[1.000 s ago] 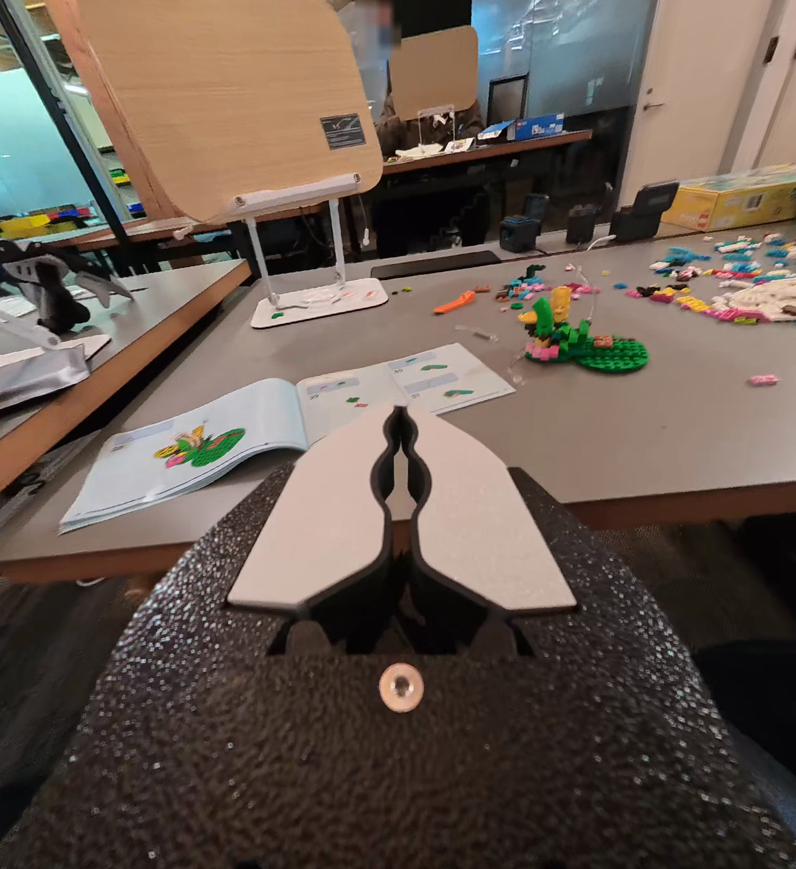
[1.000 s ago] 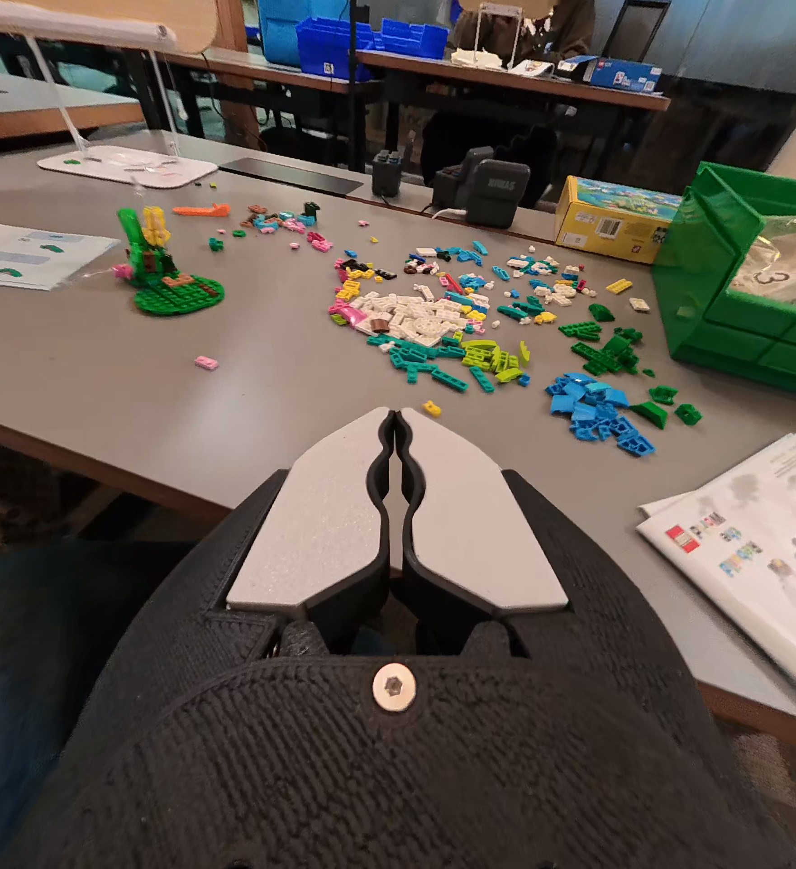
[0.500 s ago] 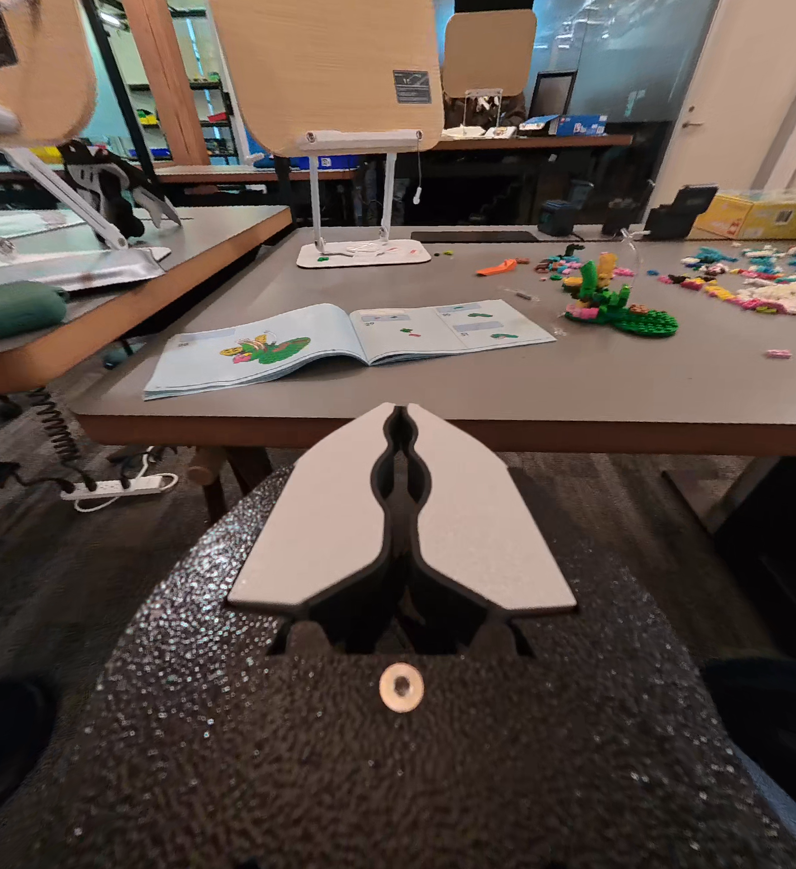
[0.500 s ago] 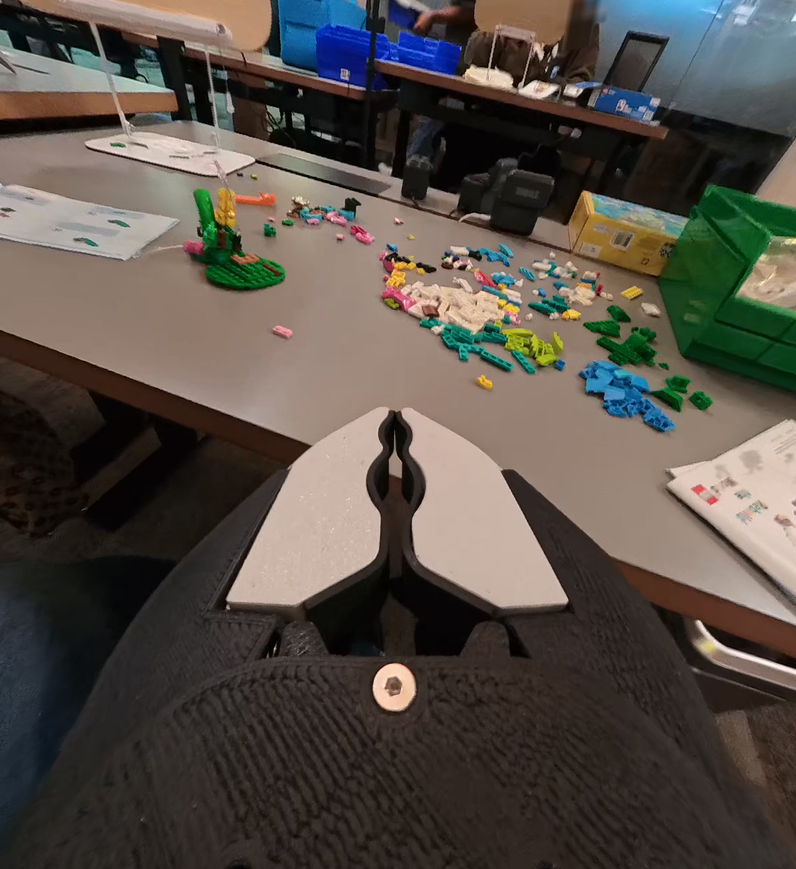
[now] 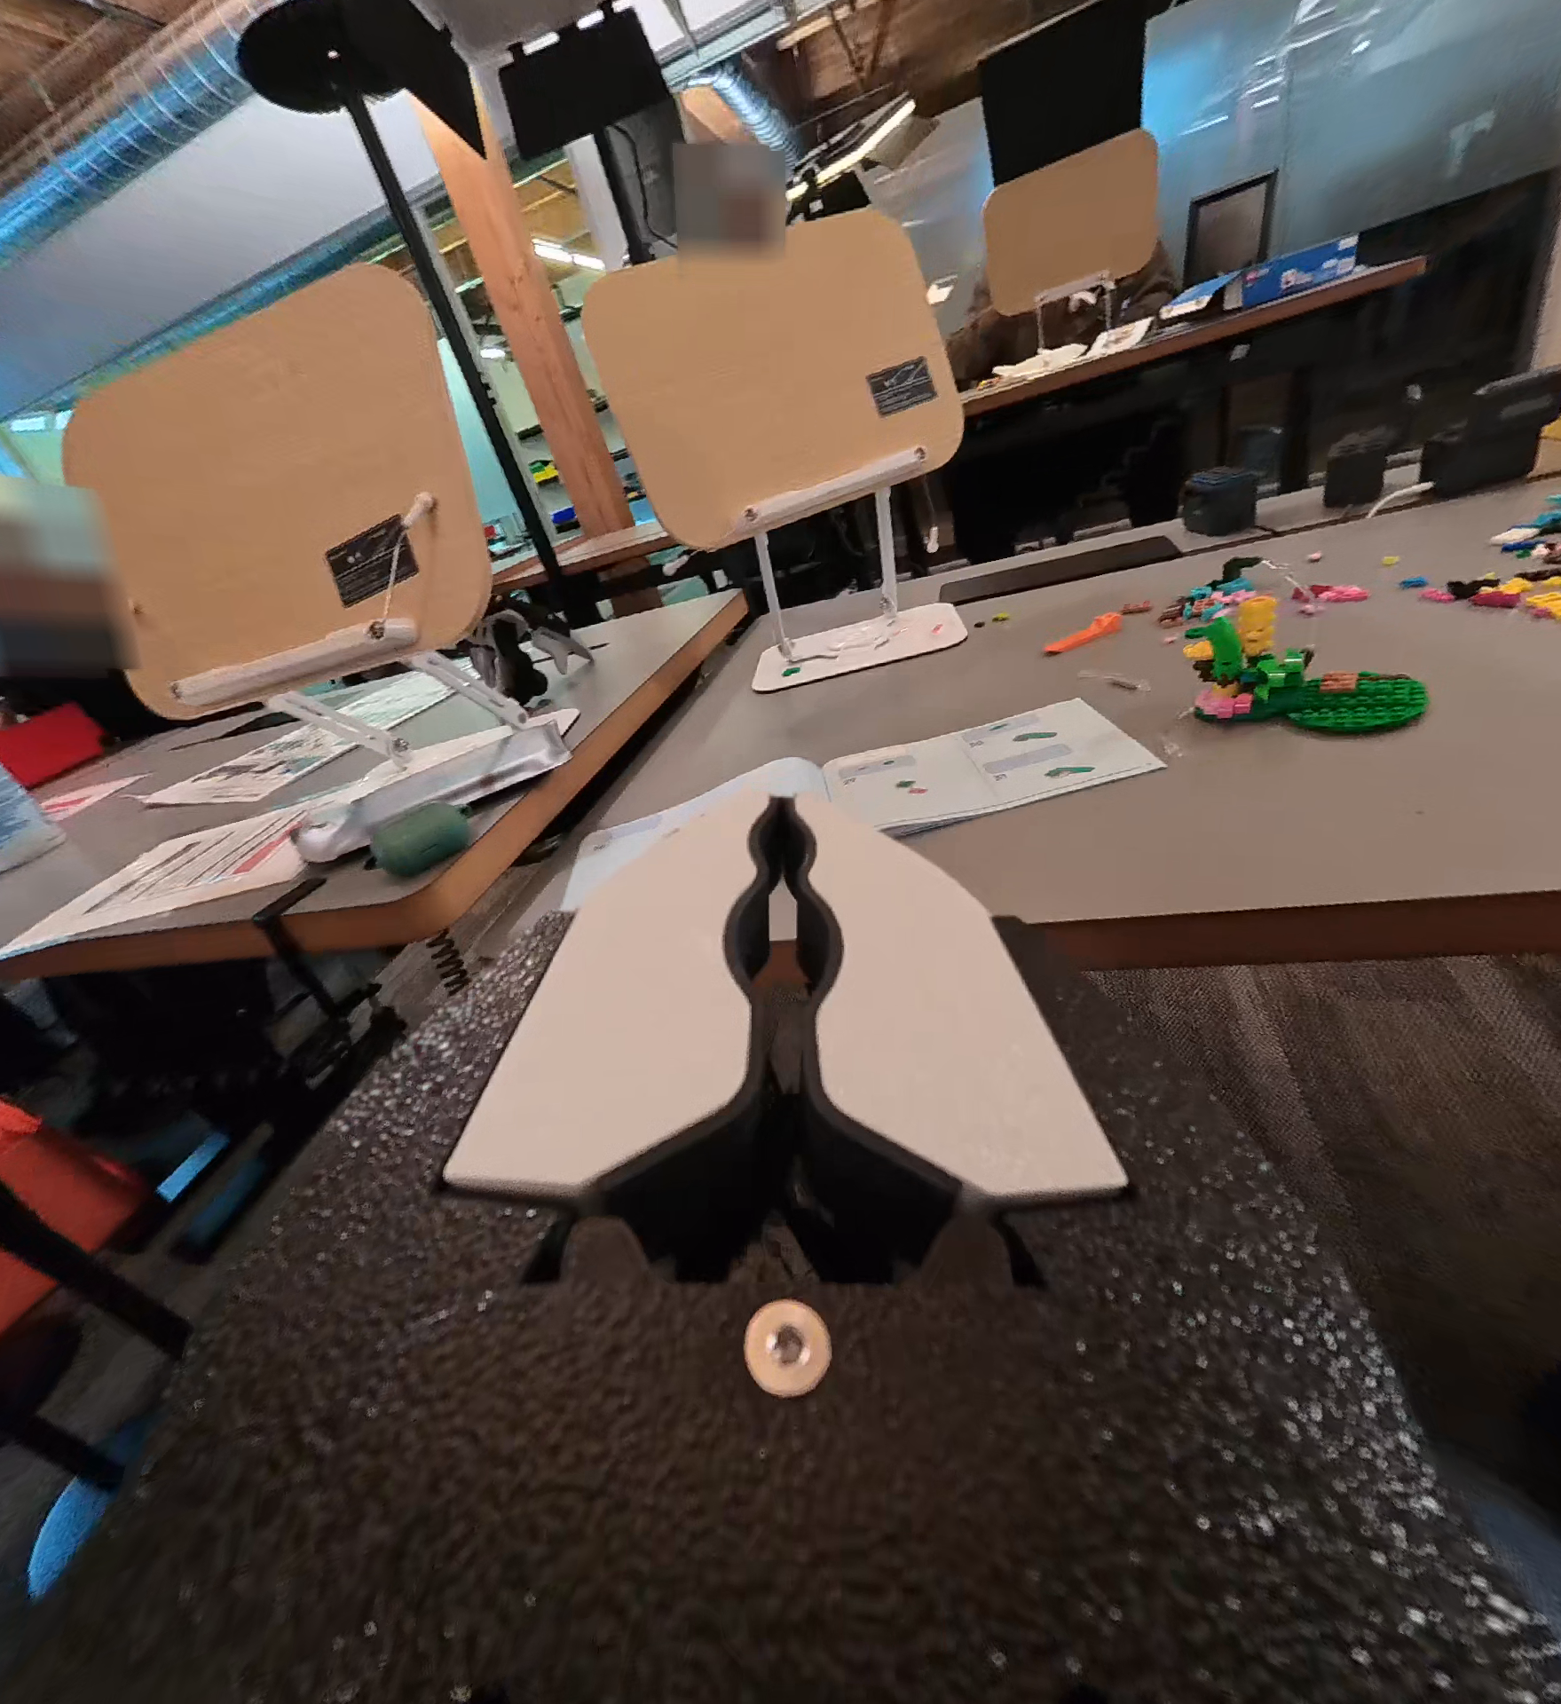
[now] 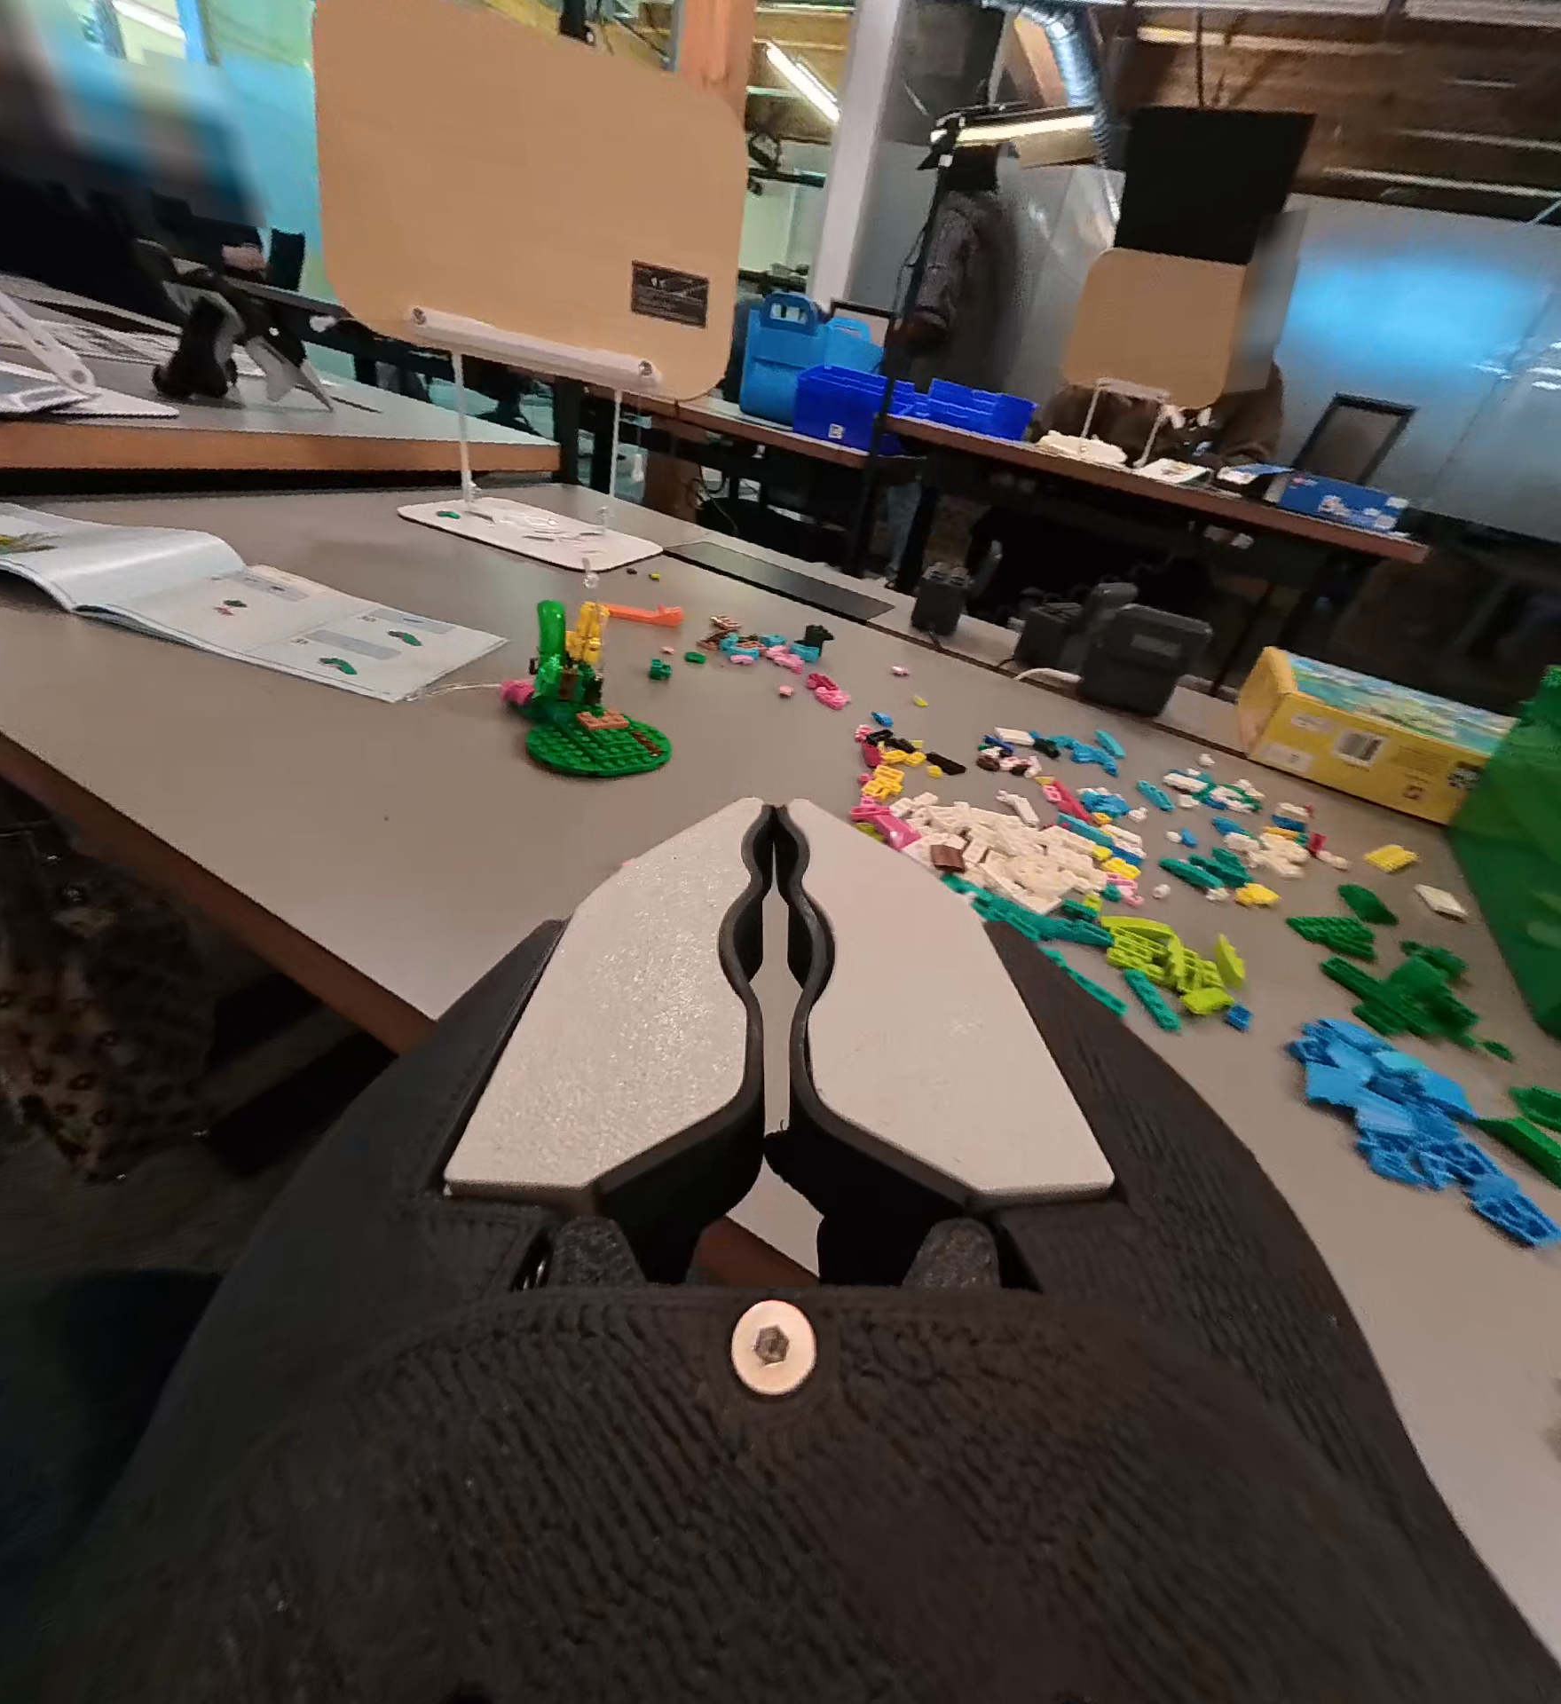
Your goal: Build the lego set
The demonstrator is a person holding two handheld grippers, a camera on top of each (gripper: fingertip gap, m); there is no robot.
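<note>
So both grippers are up in the air at the near edge of the grey table point(image 6: 297, 830), not touching anything. The left gripper point(image 5: 781, 811) has its jaws pressed together with nothing between them, and its tips sit in front of the open pale-blue instruction booklet point(image 5: 988, 765) lying on the near left part of the table. The right gripper point(image 6: 774, 816) is the same, jaws pressed together and bare, with the heap of loose white, pink, teal and lime plastic bricks point(image 6: 1034, 857) just right of its tips. The small green round-plate brick model point(image 6: 597, 728) stands farther out, between the booklet and the heap. A wooden board on a white stand point(image 6: 527, 203) is at the far side.
</note>
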